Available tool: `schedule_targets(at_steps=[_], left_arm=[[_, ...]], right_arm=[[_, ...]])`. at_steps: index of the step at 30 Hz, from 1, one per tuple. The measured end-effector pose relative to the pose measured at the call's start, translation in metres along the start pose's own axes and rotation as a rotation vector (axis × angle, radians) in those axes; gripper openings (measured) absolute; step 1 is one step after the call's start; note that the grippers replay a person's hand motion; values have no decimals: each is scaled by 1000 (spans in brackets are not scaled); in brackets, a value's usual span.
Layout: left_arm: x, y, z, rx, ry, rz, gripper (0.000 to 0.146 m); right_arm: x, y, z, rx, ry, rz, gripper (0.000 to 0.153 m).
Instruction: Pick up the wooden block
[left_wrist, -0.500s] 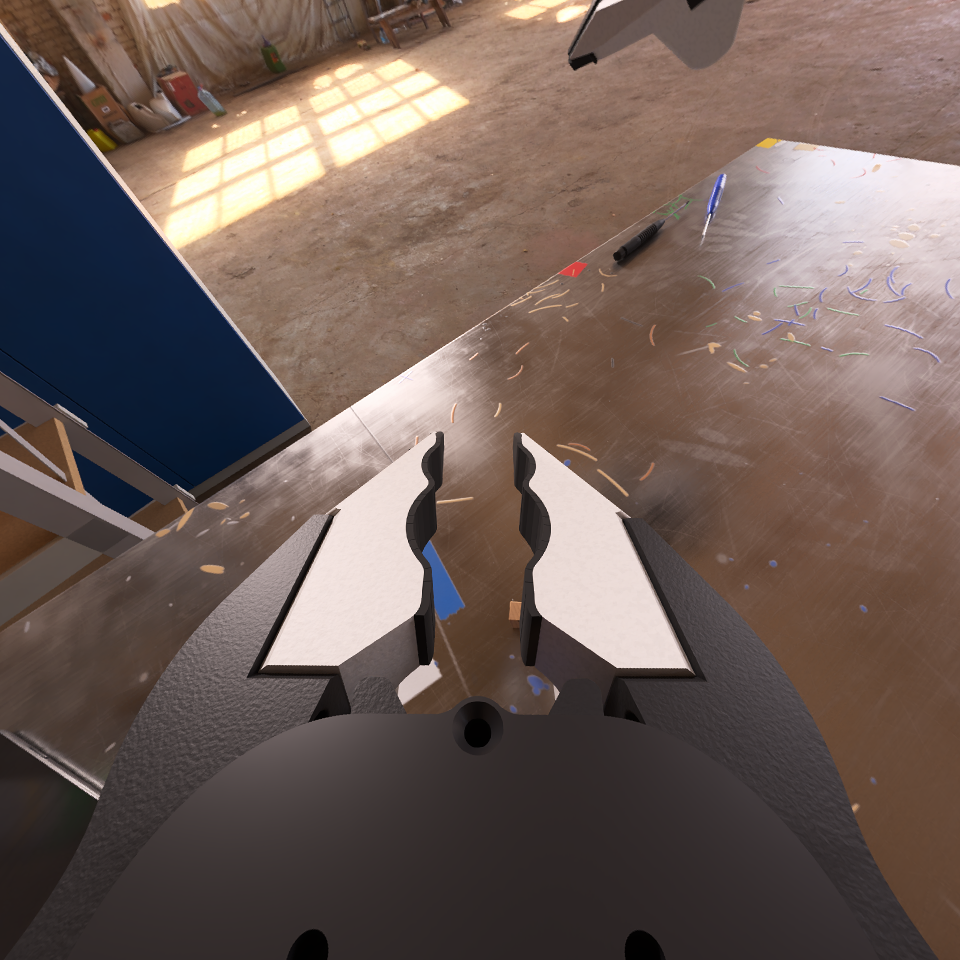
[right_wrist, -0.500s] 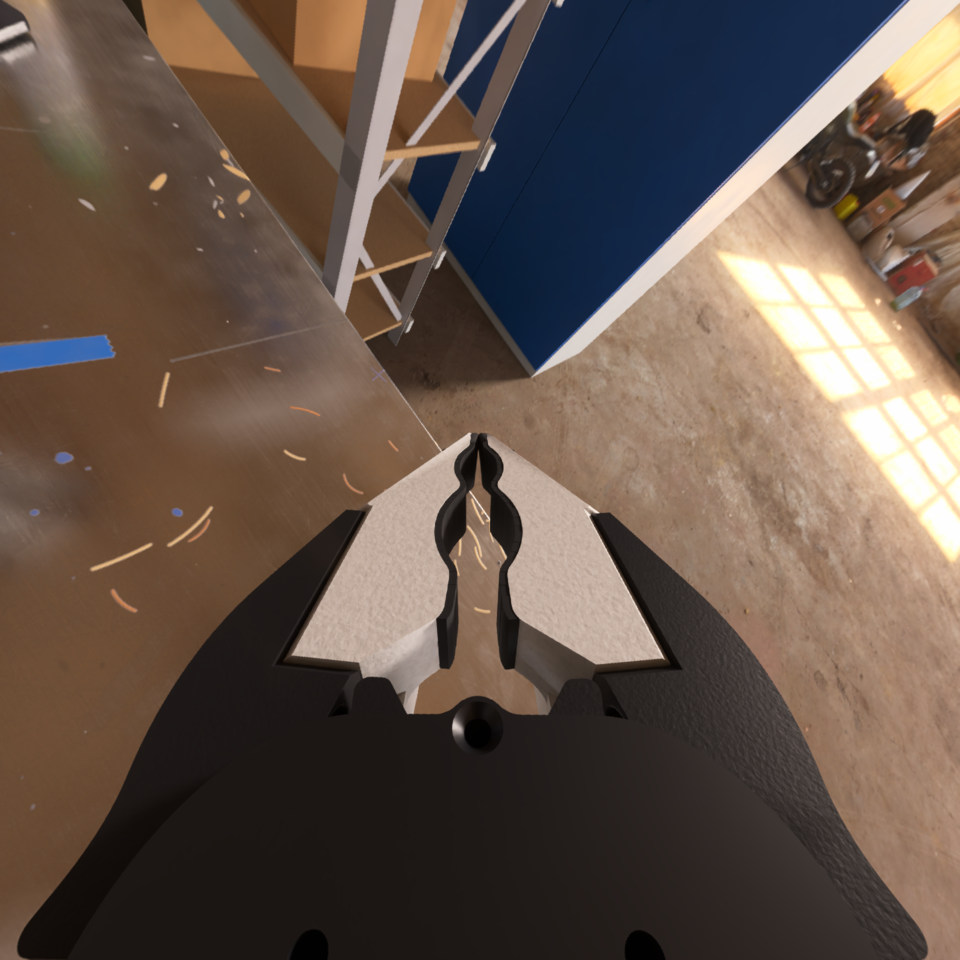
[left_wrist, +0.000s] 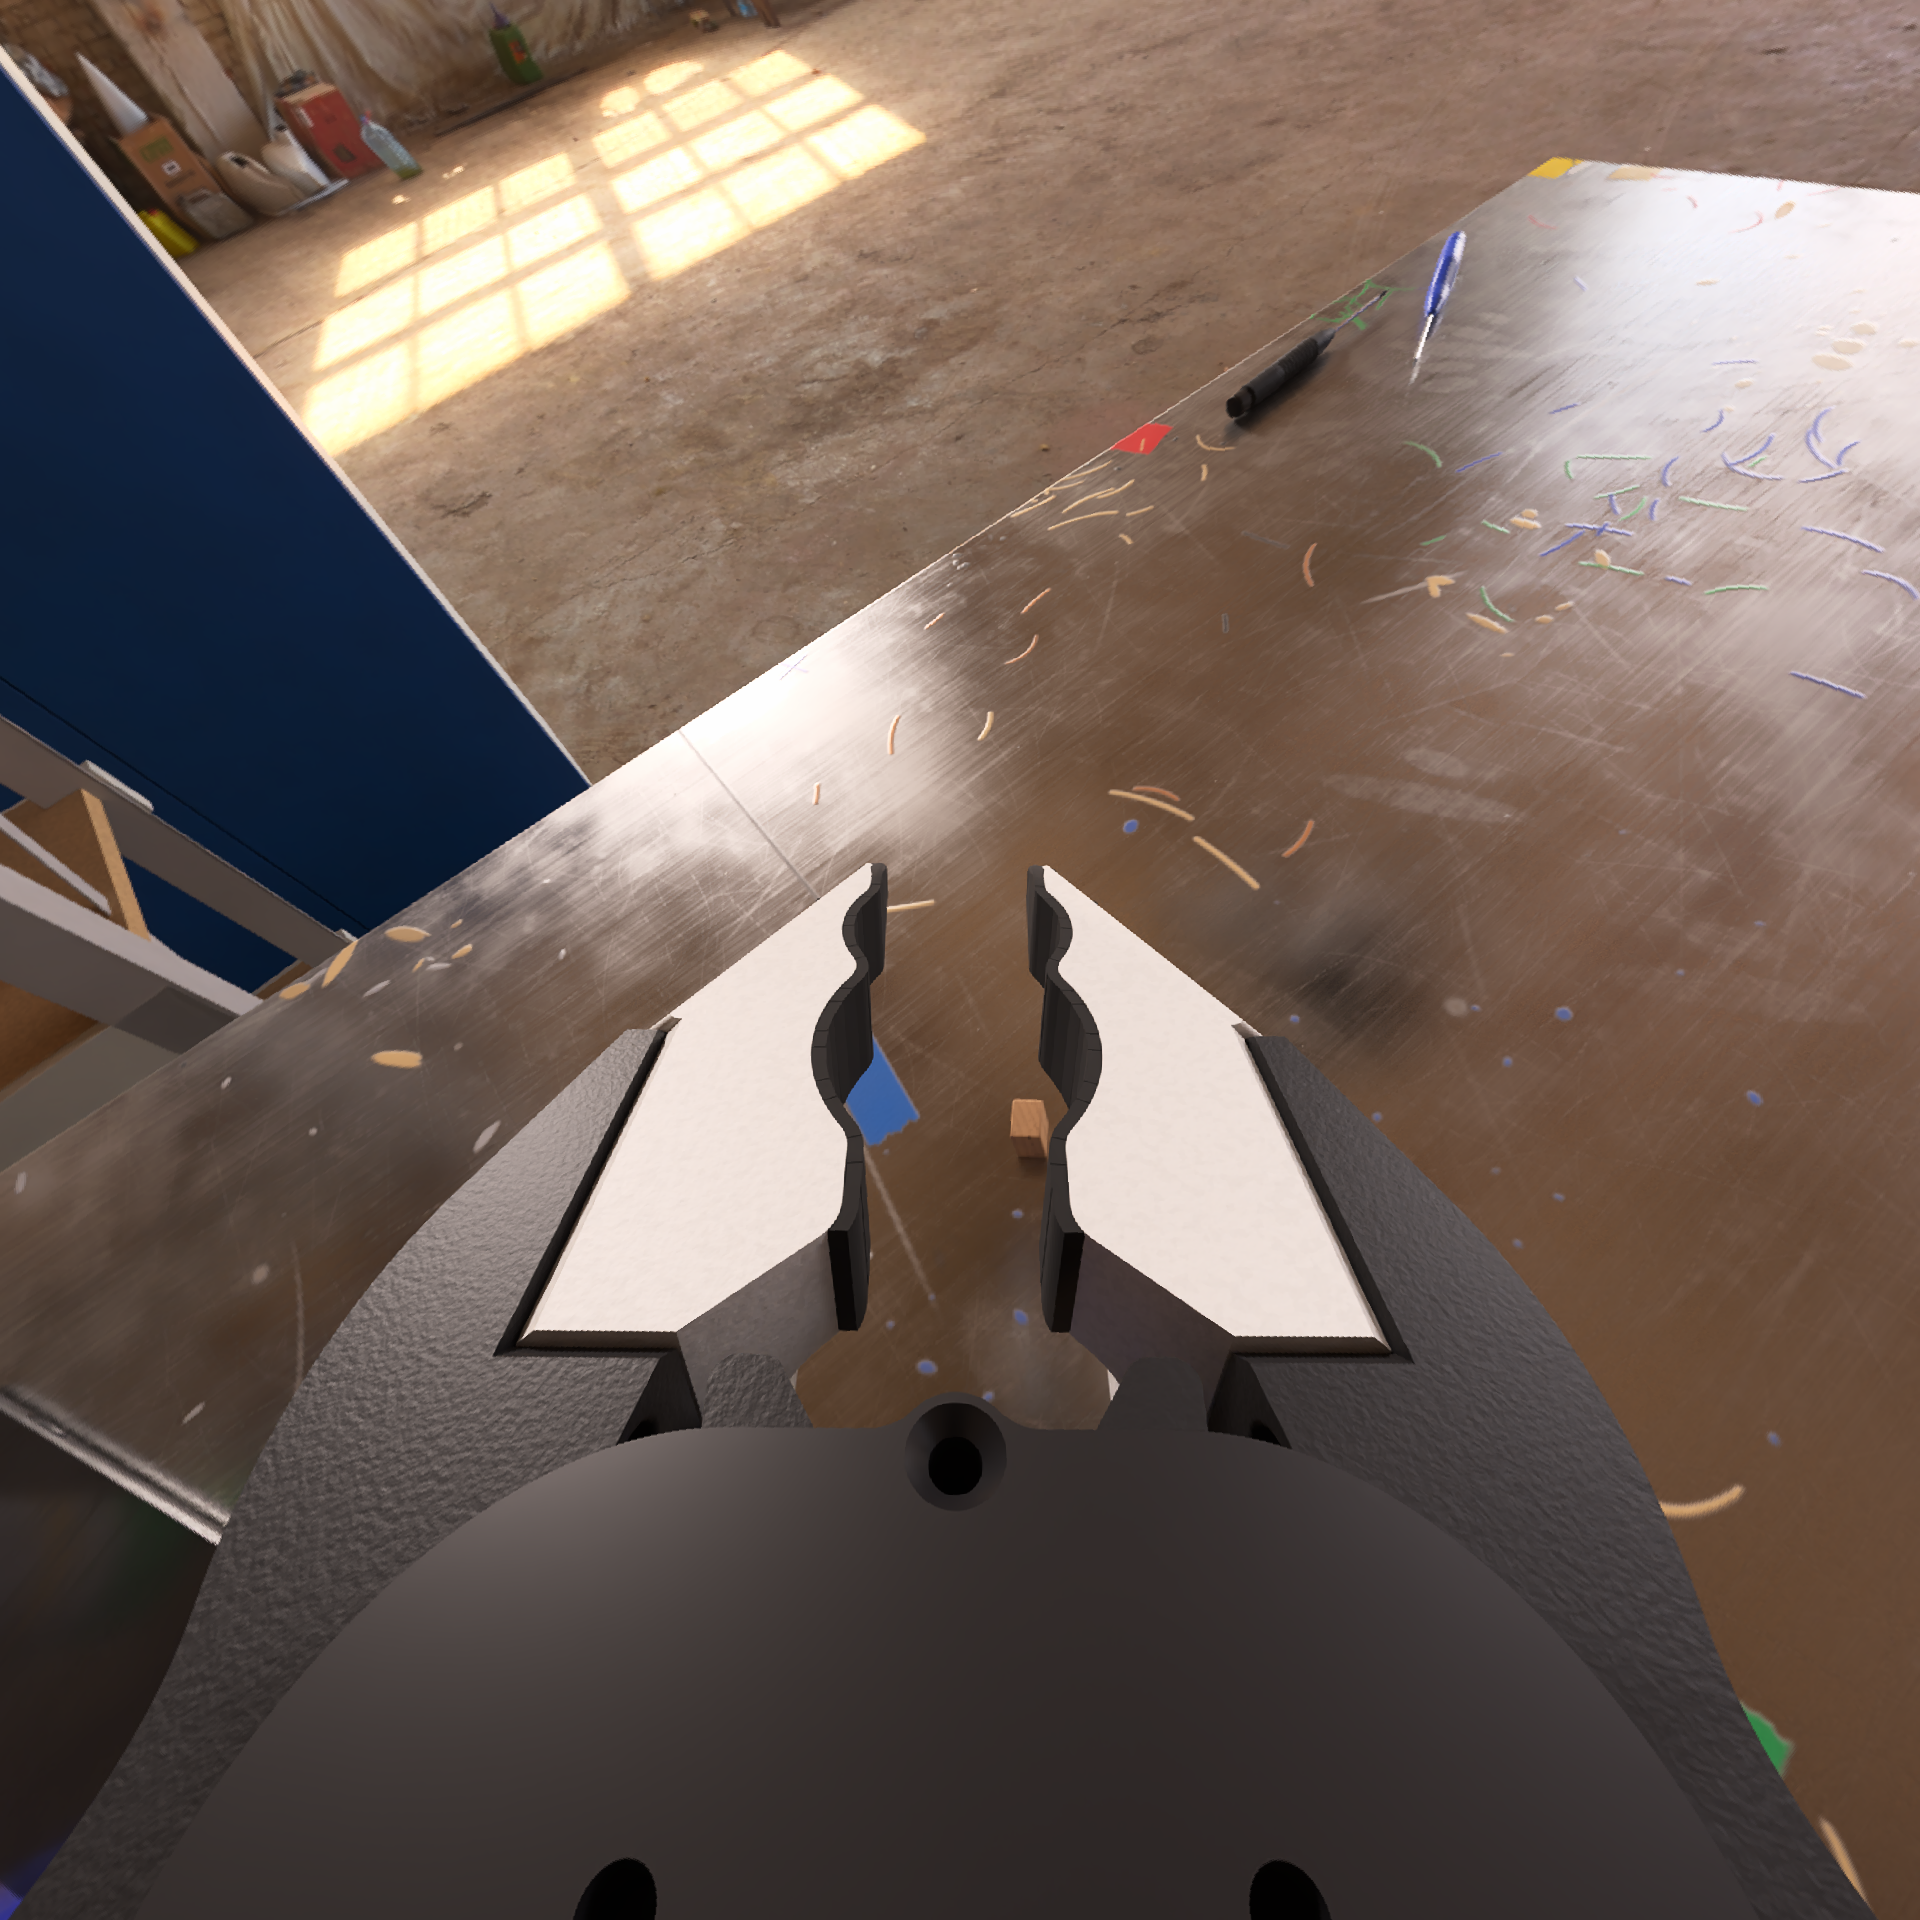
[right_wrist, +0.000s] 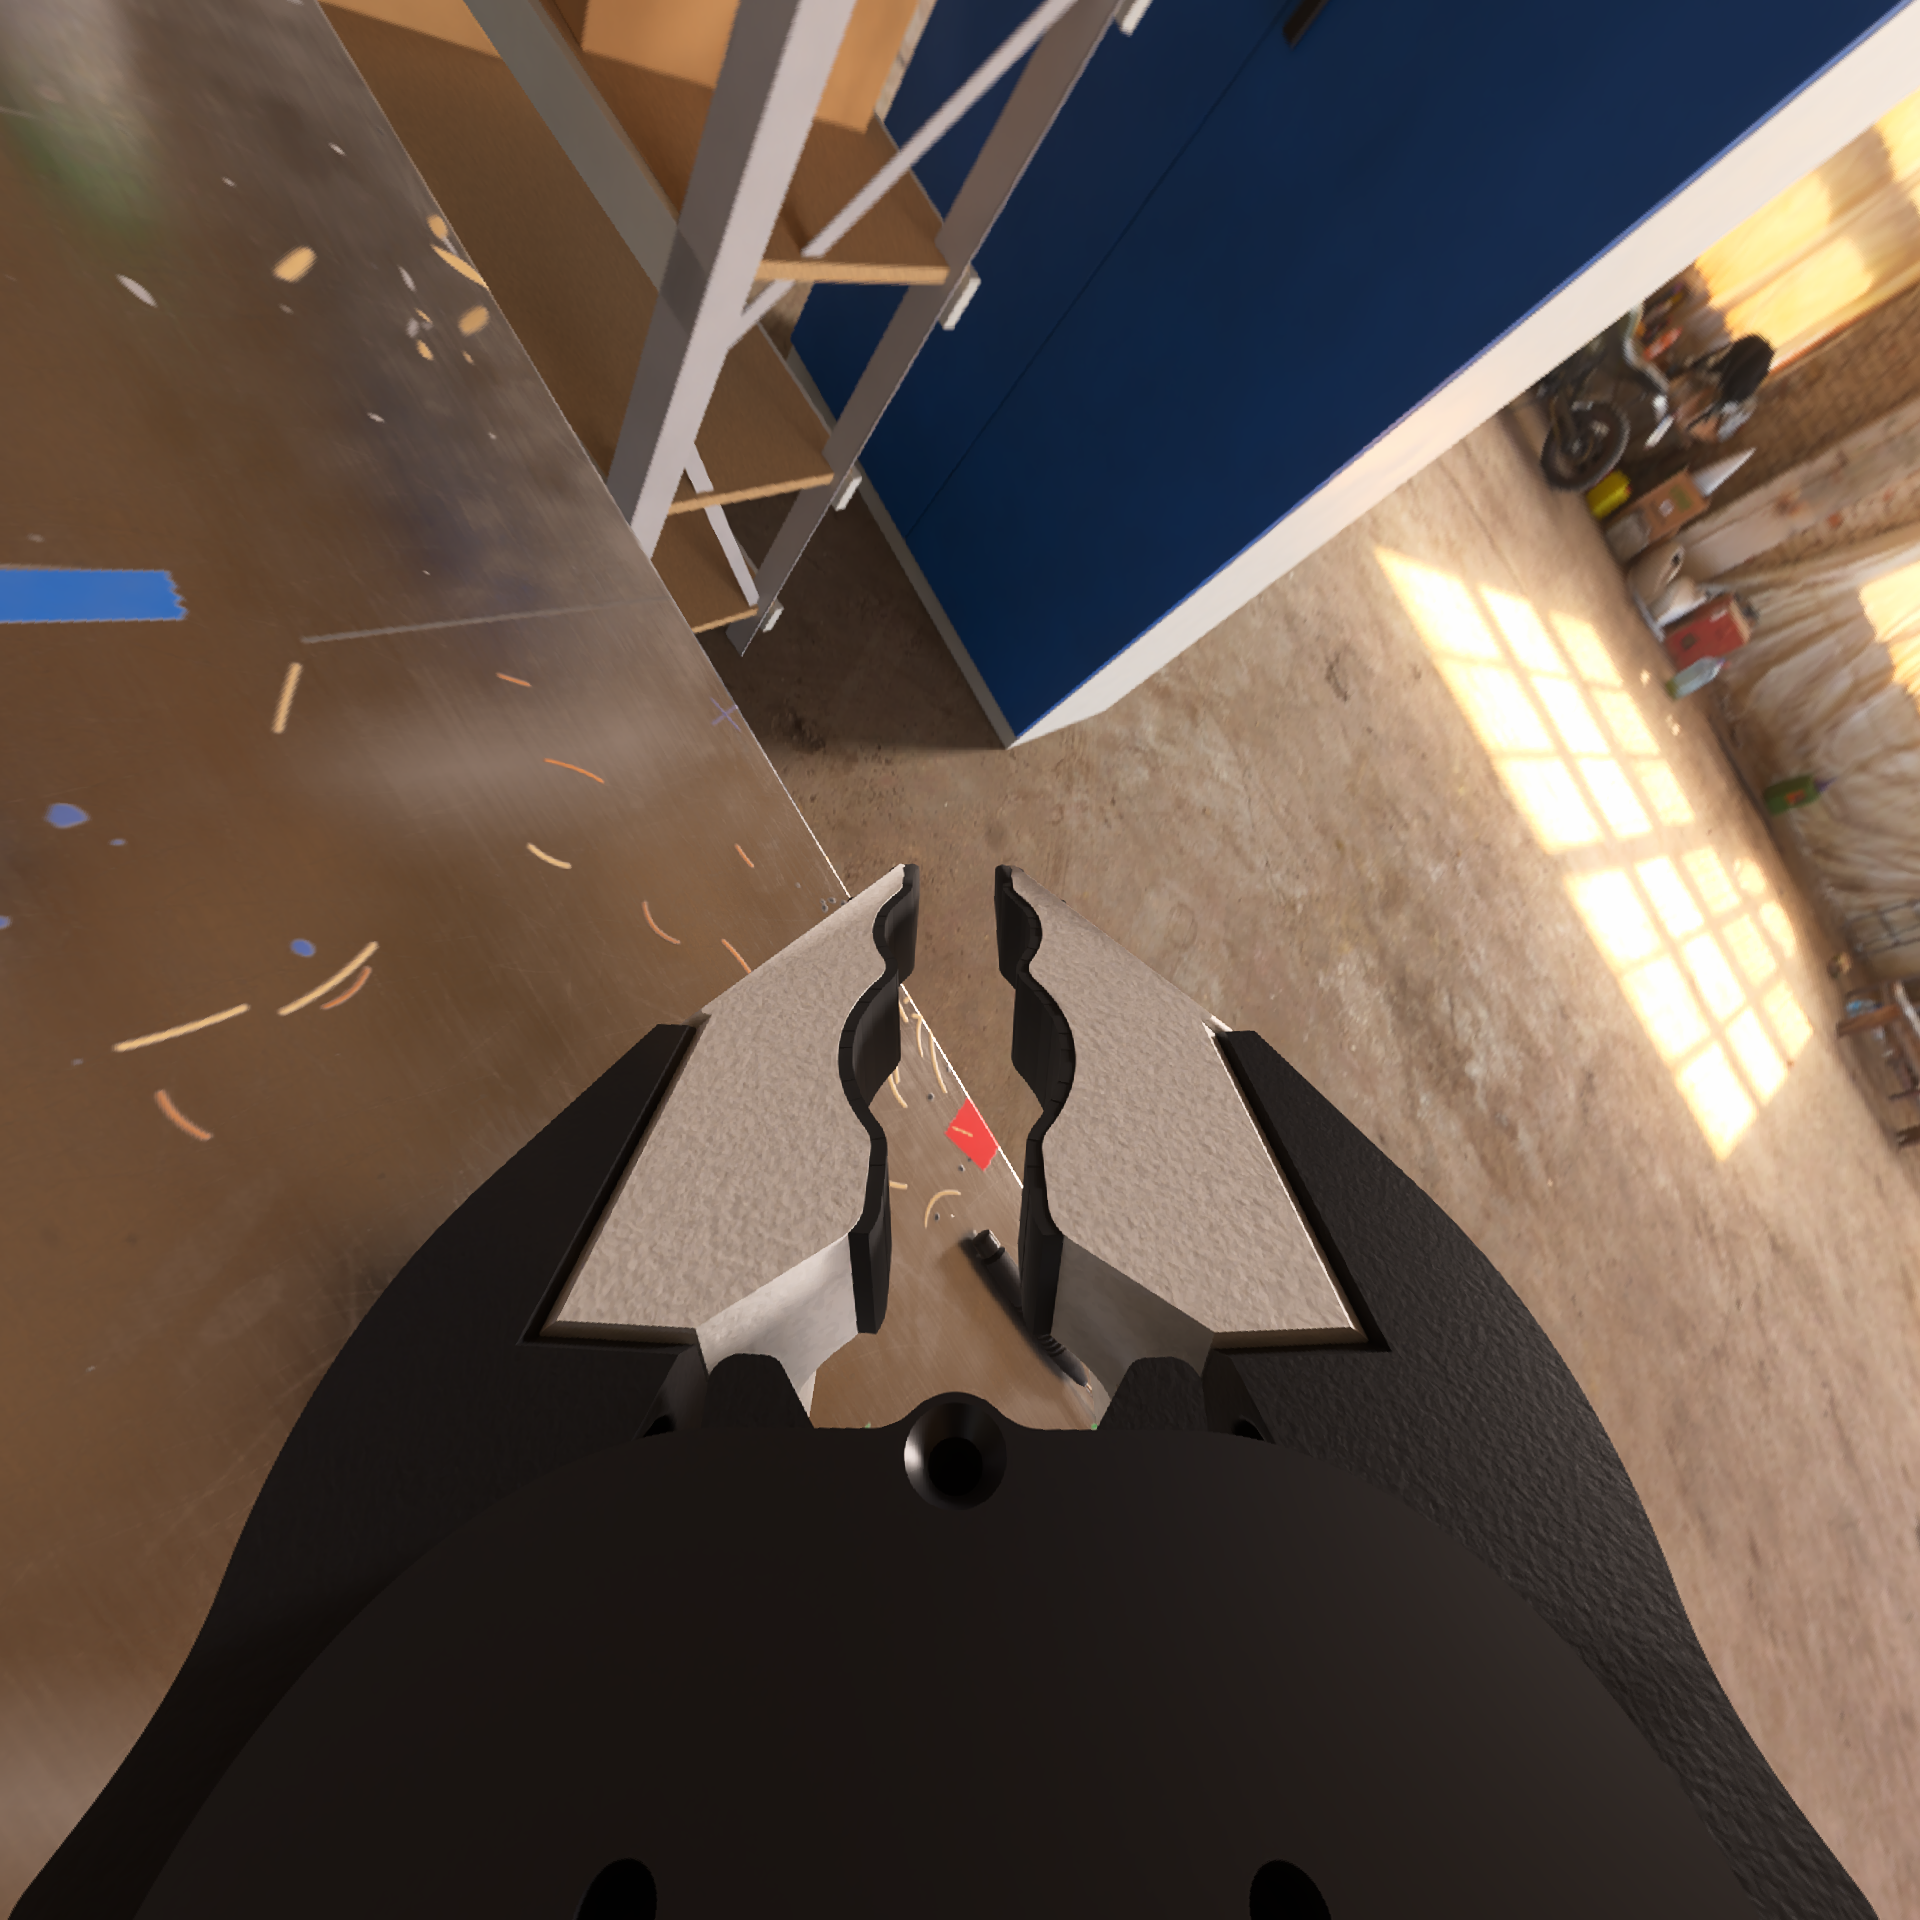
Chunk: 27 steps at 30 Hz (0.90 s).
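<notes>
A small light wooden block (left_wrist: 1029, 1127) stands on the scratched metal table (left_wrist: 1455, 831). In the left wrist view it shows between my fingers, close against the right one and well below it. My left gripper (left_wrist: 956, 883) is open and empty above the table. My right gripper (right_wrist: 954, 881) is open by a narrow gap and empty; it hovers over the table's edge, with bare floor beyond the tips. The block does not show in the right wrist view.
A black marker (left_wrist: 1278, 376) and a blue pen (left_wrist: 1439, 286) lie near the far table edge, beside a red patch (left_wrist: 1141, 440). Blue tape (left_wrist: 883, 1101) lies near the block. A blue cabinet (left_wrist: 187, 582) and a shelf frame (right_wrist: 748, 312) stand off the table's side.
My left gripper has opened wider and shifted, so the block shows more fully between the fingers. My right gripper has opened from shut and moved along the table edge; it has left the left view.
</notes>
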<state>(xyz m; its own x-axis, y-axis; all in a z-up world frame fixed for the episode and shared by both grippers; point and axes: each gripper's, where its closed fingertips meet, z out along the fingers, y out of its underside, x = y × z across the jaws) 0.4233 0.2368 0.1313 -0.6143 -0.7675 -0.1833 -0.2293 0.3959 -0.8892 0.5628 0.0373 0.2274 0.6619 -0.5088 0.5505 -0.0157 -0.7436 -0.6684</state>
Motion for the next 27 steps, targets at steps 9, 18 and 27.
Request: schedule_targets(at_steps=[9, 18, 27], left_arm=[[4, 27, 1, -112, 22, 55, 27], [16, 83, 26, -459, 47, 92, 23], [20, 109, 41, -601, 48, 117, 9]], right_arm=[[-49, -12, -52, 63, -95, -133, 20], [-94, 21, -95, 50, -200, -152, 20], [-111, 45, -114, 57, -230, -106, 21]])
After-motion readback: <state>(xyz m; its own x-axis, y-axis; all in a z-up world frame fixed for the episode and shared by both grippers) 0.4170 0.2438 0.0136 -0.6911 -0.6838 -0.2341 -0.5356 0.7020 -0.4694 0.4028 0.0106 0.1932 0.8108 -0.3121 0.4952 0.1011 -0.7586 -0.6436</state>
